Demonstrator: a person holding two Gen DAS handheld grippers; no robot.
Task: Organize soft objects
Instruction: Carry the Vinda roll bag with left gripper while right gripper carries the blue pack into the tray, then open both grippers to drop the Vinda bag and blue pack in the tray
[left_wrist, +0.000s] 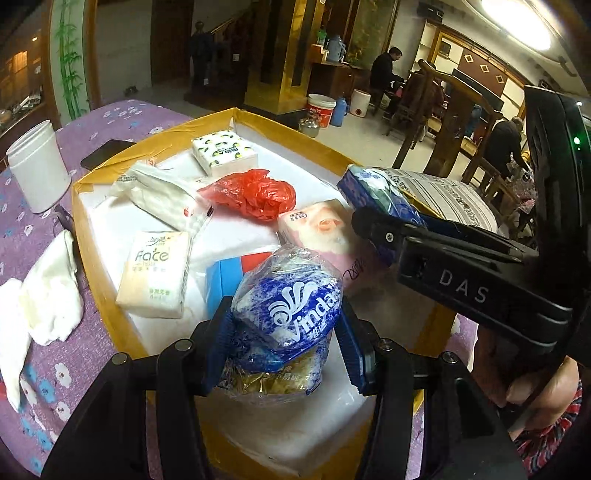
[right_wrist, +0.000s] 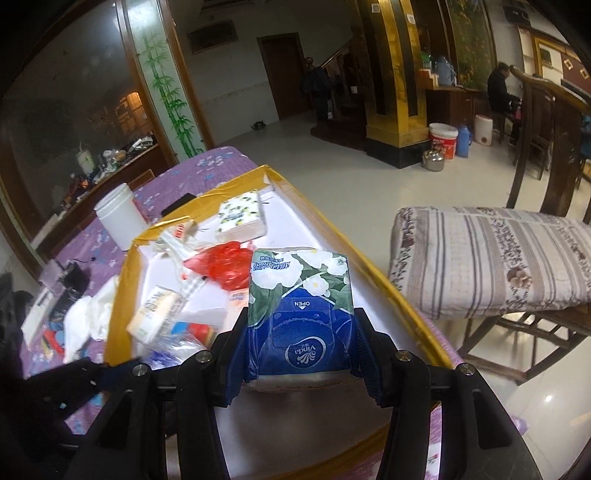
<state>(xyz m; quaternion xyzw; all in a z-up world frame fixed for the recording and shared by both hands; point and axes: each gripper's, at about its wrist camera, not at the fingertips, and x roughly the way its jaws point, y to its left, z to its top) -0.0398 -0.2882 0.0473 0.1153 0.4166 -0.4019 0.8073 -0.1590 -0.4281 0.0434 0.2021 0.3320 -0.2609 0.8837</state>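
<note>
Grippers clamped: left (left_wrist: 284, 343) on Vinda roll (left_wrist: 291, 310), right (right_wrist: 299, 362) on tissue pack (right_wrist: 299, 314).

A counter (left_wrist: 122, 114) draped in purple flowered cloth carries a shallow white tray with yellow-taped rim (left_wrist: 280, 127). Left of it lie crumpled white cloths (left_wrist: 51, 291); farther off, a white plastic jar (left_wrist: 37, 166) and dark phone (left_wrist: 107, 152).

Blue-red pack (left_wrist: 236, 271) — half hidden

A lived-in home's main room: a tabletop (left_wrist: 92, 125) under purple floral cloth, carved wooden chairs (right_wrist: 546, 122), a striped pillow (right_wrist: 495, 258), thermos flasks (right_wrist: 463, 141) and a kettle (right_wrist: 433, 159) on the tiled floor.
</note>
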